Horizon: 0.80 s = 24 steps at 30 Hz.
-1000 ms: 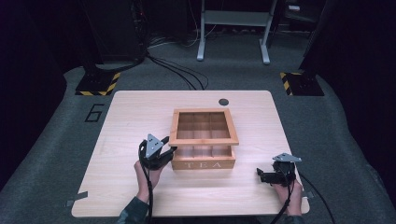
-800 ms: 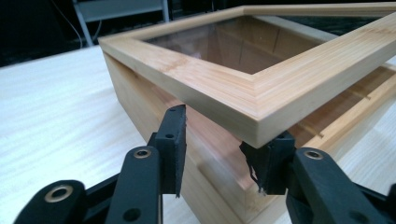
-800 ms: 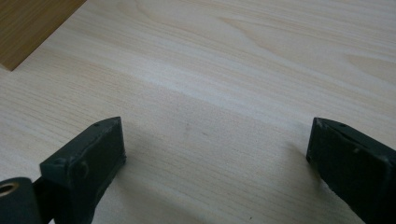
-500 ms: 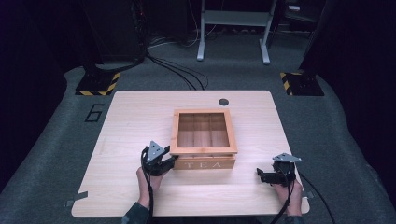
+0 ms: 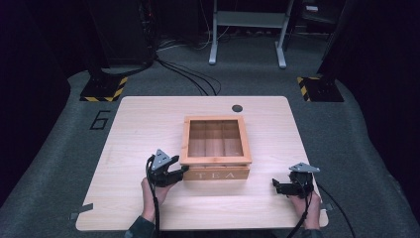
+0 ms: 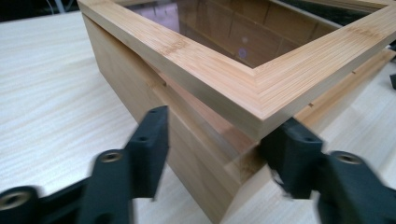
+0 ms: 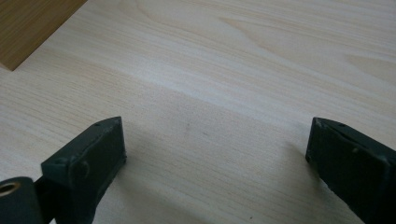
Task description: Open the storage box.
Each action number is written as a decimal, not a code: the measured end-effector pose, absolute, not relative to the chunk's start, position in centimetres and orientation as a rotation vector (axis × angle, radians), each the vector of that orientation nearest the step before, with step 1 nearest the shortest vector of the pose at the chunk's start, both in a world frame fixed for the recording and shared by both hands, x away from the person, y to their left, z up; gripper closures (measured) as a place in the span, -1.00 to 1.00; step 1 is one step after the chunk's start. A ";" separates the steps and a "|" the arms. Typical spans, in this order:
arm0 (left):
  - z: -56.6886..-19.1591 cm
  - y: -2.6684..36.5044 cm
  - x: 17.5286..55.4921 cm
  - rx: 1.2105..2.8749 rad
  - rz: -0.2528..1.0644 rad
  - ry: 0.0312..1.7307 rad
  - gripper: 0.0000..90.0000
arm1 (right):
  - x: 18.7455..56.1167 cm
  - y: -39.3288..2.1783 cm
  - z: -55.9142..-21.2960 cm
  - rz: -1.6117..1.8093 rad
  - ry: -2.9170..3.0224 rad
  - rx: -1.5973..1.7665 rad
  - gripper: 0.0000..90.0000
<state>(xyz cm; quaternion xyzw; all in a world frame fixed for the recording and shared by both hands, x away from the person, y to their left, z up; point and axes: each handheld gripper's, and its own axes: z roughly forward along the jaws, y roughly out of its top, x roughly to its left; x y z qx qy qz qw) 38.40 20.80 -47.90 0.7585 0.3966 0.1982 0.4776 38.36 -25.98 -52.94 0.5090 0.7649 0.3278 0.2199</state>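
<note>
A wooden tea box (image 5: 216, 148) sits mid-table toward the near edge, its glass-paned lid (image 6: 252, 70) slightly raised. The left gripper (image 5: 174, 173) is spread wide around the box's front-left corner, apparently lifting the lid; the lid likely must be swung up next. The right gripper (image 5: 285, 187), also spread, is parked w/ nothing held near the table's (image 5: 148, 119) front-right corner.

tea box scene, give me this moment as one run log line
tea box: mid table, lid slightly raised | left gripper: open, jaws straddling box's near left corner | right gripper: open, over bare table, apart from box
</note>
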 end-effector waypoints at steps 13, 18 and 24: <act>-49.9 21.8 37.4 1.950 0.396 1.021 -0.66 | 38.3 -26.0 -52.9 0.907 2.115 1.407 -0.90; -51.0 23.0 36.1 2.004 0.420 1.057 -0.73 | 38.3 -26.0 -52.9 0.907 2.114 1.410 -0.90; -52.2 24.6 34.9 2.027 0.442 1.126 -0.77 | 38.3 -25.9 -52.9 0.908 2.112 1.420 -0.90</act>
